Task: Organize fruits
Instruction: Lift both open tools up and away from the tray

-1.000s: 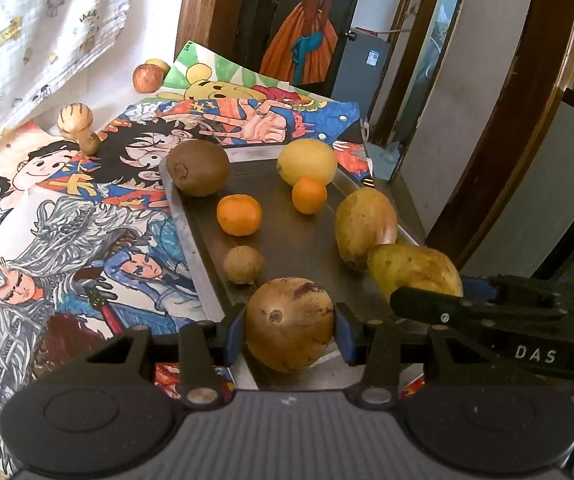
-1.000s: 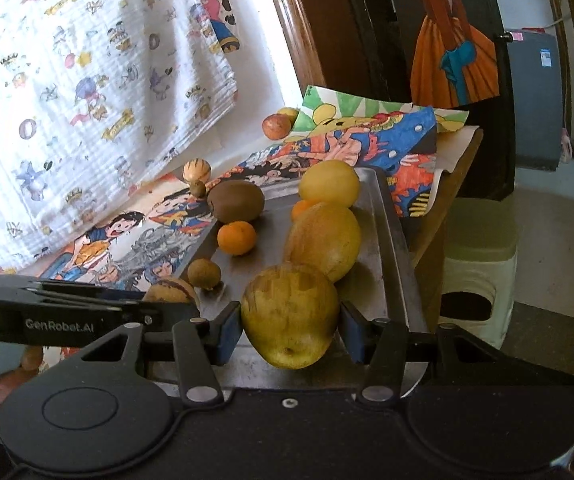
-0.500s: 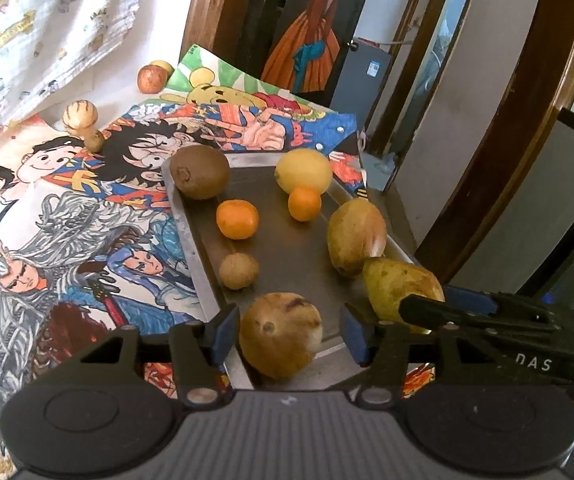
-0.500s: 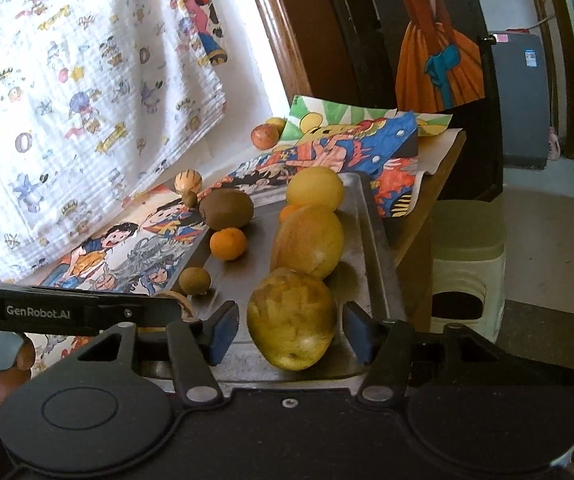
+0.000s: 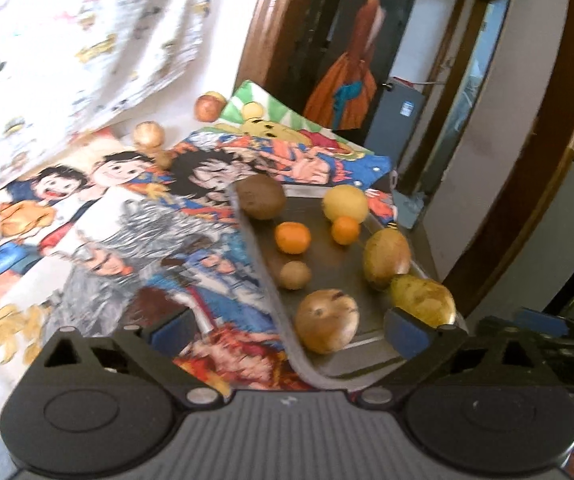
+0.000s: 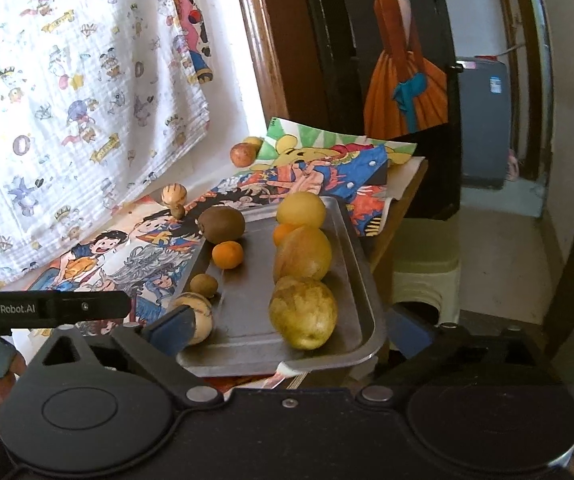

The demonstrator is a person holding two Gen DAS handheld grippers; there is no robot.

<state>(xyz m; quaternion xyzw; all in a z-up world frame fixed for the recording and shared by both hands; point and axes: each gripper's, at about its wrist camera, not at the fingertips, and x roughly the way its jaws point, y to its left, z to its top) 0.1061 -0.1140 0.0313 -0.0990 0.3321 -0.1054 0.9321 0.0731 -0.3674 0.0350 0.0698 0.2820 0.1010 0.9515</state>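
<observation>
Both claws, left (image 5: pixel 275 330) and right (image 6: pixel 287 330), spread empty over the filled tray (image 6: pixel 361 240); next, fetch the apple (image 6: pixel 242 154) beyond.

A dark brown wooden door frame (image 6: pixel 263 68) stands upright at the back of the room. To its left, a white cloth printed with small cartoon figures (image 6: pixel 75 80) hangs over a pale wall. To its right, a black panel carries a painted figure in an orange dress with a blue sash (image 6: pixel 403 80). Further right stands a grey cabinet (image 6: pixel 483 120). Below it lies a pale, daylit floor (image 6: pixel 499 248), with a cream plastic stool (image 6: pixel 423 264) near the surface's edge.
</observation>
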